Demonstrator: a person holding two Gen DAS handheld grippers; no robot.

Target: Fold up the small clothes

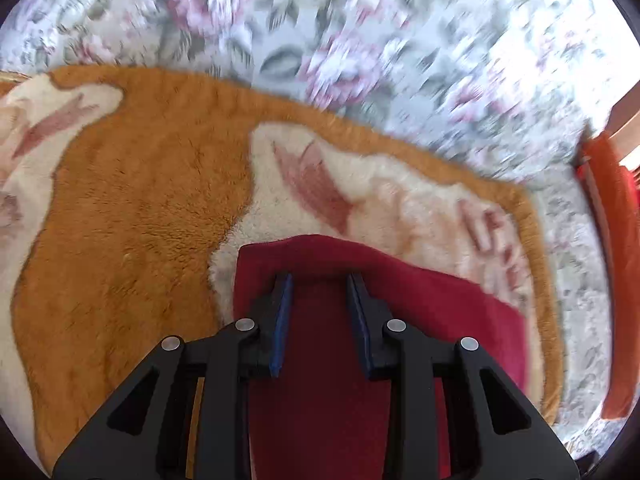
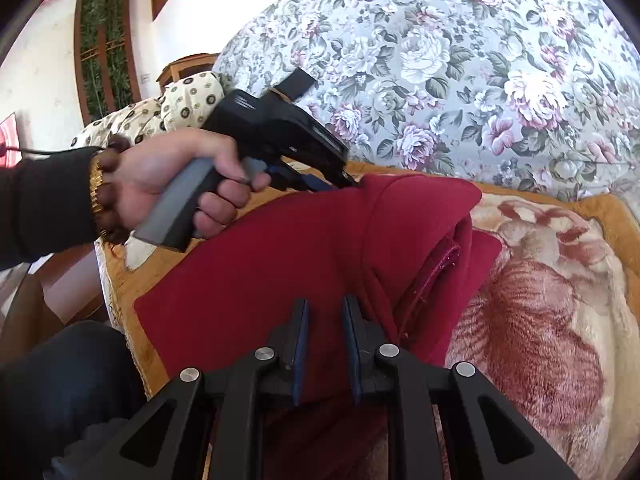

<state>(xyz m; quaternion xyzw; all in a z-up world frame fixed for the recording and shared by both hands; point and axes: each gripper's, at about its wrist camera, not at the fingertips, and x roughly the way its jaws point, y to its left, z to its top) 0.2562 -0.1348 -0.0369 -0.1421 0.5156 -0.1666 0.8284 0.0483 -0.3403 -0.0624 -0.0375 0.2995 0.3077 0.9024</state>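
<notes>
Both tongs pinch the red top (image 2: 280, 248): left tongs (image 1: 319, 280) at its 12 o'clock edge, right tongs (image 2: 325, 304) at 6. Mid-fold; next, lay it flat.

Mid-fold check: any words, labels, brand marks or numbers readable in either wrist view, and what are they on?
Plush blanket: large reddish letter-like marks near its right edge, blurred, not readable.
Red garment: no tag or print visible.
Floral bedcover: pattern only, no text.
Nothing else legible in either view.
</notes>
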